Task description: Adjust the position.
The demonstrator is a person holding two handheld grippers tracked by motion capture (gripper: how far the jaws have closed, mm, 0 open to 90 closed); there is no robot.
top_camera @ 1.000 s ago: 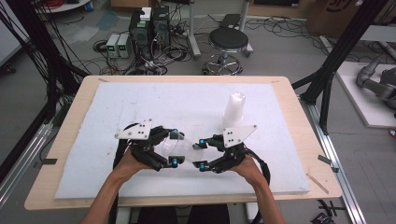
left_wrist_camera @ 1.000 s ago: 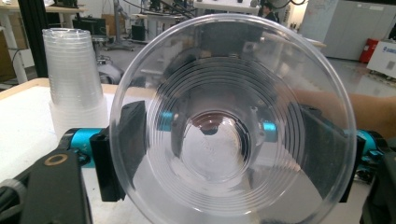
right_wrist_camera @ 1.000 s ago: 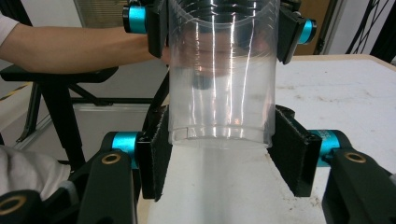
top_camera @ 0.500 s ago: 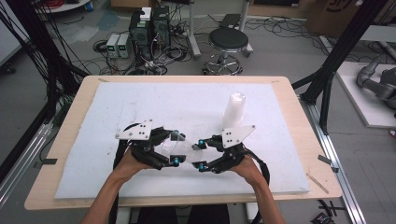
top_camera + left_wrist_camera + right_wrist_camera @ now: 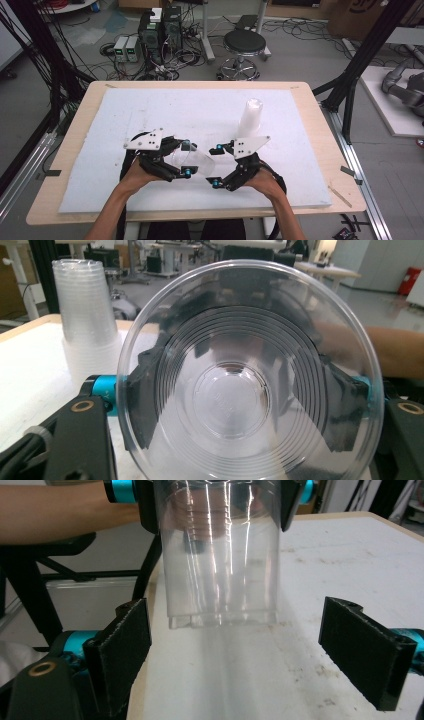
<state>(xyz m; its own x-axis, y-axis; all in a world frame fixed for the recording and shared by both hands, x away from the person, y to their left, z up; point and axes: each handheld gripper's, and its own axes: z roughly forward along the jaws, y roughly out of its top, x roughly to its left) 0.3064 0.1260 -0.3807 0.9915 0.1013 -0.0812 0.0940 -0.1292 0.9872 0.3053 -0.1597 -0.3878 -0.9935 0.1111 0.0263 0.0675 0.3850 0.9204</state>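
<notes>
A clear plastic cup (image 5: 200, 161) lies on its side above the white mat, and my left gripper (image 5: 186, 159) is shut on it near the rim. In the left gripper view I look into the cup (image 5: 235, 405) mouth-on, with the pads (image 5: 142, 405) pressed against its walls. My right gripper (image 5: 216, 166) faces it from the right; its jaws have just been opening. In the right gripper view the cup's base end (image 5: 220, 580) sits between the wide-apart pads (image 5: 122, 652) and touches neither.
A stack of clear cups (image 5: 250, 117) stands upside down on the mat behind the right hand, also seen as the stack (image 5: 87, 320) in the left gripper view. The white mat (image 5: 150, 110) covers most of the wooden table (image 5: 75, 130). Black frame posts flank the table.
The right gripper's jaws have spread apart and come off the cup's base end. The left gripper keeps hold of the cup. Neither hand has shifted.
</notes>
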